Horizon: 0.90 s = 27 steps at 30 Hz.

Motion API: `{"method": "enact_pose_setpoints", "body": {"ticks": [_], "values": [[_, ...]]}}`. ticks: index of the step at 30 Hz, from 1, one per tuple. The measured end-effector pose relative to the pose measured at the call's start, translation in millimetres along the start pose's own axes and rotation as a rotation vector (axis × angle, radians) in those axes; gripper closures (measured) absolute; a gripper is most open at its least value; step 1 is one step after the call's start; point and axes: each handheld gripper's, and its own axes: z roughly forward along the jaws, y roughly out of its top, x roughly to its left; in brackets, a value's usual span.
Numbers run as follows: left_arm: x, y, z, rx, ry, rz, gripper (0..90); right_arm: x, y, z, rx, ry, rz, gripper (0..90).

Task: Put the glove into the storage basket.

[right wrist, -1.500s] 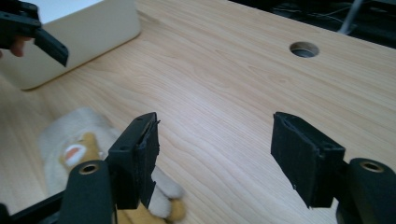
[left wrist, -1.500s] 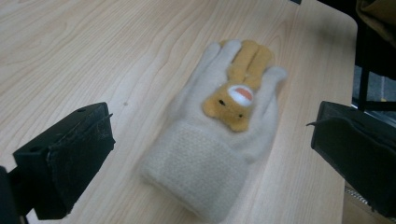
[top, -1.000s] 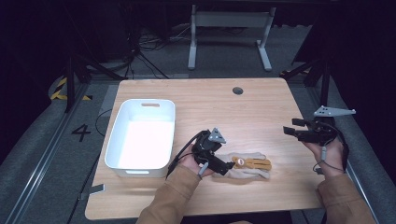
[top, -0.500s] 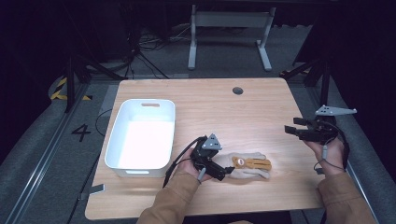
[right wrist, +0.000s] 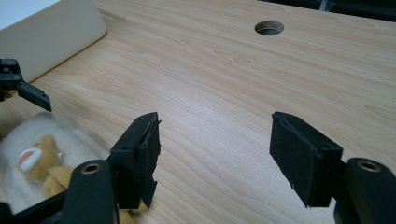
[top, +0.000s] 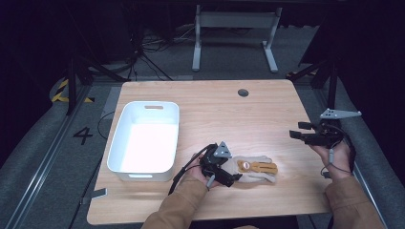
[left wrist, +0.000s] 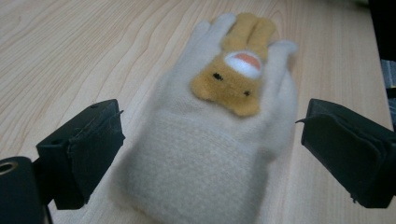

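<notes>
Cream glove (top: 255, 169), fingertips pointing right

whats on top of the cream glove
A tan animal patch with a white-and-orange mouth sits on the cream glove. The left tool straddles its cuff, open. The table beneath is covered.

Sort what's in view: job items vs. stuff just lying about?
In play:
- cream knitted glove with a tan bear patch, between the open jaws of the left gripper
- white rectangular plastic bin, probably

Idle:
- right gripper, open, off to the side
- round cable hole in the tabletop
</notes>
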Motion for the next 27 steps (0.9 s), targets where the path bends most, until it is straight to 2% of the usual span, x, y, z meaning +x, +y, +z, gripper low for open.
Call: {"method": "enact_pose_setpoints", "body": {"ticks": [5, 9, 13, 27], "values": [[-1.6, 0.2, 6.2, 0.006, 0.003, 0.016, 3.8, -0.8, -0.3, 0.5, 0.002, 0.000, -0.002, 33.8], [-2.3, -0.3, 11.3, 0.033, 0.021, 0.036, 3.9, 0.0, -0.7, 2.6, 0.010, 0.005, -0.004, 33.8], [-1.0, -1.6, 17.8, 0.048, 0.021, 0.044, 4.4, 1.2, -0.7, 3.8, 0.015, 0.007, -0.003, 33.8], [-6.1, 1.6, 30.4, 0.156, 0.046, 0.124, 10.1, 2.2, -1.1, 6.6, 0.027, 0.015, -0.016, 33.8]]}}
